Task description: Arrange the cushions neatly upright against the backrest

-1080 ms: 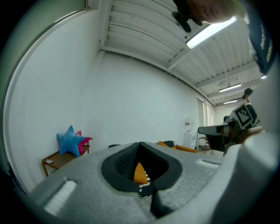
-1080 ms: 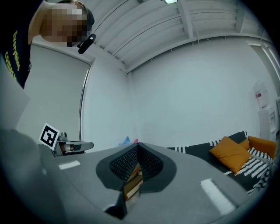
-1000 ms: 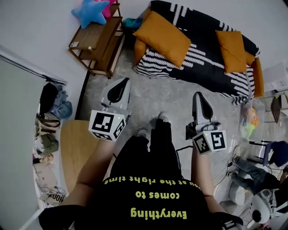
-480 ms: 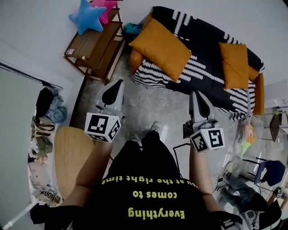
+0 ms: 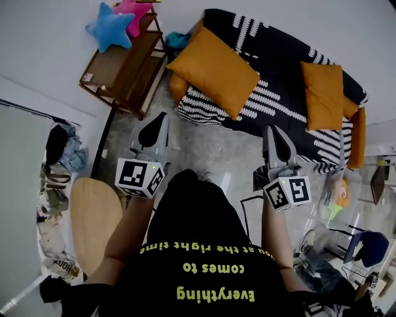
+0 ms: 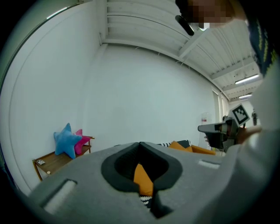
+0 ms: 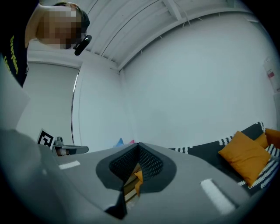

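A black sofa (image 5: 291,56) with white dashed stripes stands ahead of me in the head view. A large orange cushion (image 5: 213,71) lies flat on its left end. A smaller orange cushion (image 5: 323,86) lies on its right part, also seen as the orange cushion (image 7: 245,155) in the right gripper view. My left gripper (image 5: 159,121) is shut and empty, held over the floor short of the sofa's left end. My right gripper (image 5: 275,136) is shut and empty too, just short of the sofa's front edge.
A wooden shelf unit (image 5: 120,68) stands left of the sofa with a blue star plush (image 5: 108,26) and a pink one (image 5: 133,7) on top. A round wooden table (image 5: 93,220) is at my left. Clutter and a chair (image 5: 365,244) lie at the right.
The view has shifted forward: the sofa sits closer to both grippers and my feet have dropped out of sight. Both grippers stay shut, held level.
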`<state>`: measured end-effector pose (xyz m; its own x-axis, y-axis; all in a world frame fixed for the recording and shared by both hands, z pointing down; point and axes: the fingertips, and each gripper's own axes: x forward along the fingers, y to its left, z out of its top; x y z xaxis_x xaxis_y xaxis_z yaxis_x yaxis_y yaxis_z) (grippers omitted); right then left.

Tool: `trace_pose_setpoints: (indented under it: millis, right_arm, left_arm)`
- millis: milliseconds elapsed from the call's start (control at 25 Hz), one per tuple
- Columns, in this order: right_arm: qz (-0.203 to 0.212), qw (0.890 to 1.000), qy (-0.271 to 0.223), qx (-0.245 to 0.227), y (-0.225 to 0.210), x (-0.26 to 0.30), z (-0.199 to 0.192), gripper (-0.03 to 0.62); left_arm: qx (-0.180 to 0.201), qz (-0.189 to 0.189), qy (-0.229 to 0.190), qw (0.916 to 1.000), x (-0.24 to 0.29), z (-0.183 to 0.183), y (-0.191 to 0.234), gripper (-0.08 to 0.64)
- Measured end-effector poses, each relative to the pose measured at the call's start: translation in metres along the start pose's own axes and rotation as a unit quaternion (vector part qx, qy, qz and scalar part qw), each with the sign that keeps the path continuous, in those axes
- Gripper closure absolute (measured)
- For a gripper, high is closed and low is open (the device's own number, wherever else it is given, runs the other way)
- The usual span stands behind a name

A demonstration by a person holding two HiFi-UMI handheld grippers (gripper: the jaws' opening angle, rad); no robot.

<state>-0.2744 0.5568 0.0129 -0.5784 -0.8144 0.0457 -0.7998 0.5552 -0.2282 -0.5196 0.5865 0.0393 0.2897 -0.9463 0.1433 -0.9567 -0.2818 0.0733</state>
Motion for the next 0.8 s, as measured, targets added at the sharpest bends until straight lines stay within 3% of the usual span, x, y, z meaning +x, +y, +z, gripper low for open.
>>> trace_pose_setpoints:
  millis: [400,800]
  right_arm:
    - [-0.004,1.0,0.008,0.0,-0.039,0.074,0.001,0.581]
    - [-0.019,1.0,-0.008,-0.015,-0.077,0.219,0.032,0.581]
  left_arm:
    - [-0.01,-0.013,0.007,0.9998,0.087,-0.003,0.03,0.561]
    - [0.018,-0.073,-0.01,0.9972,0.231,0.035,0.096,0.56]
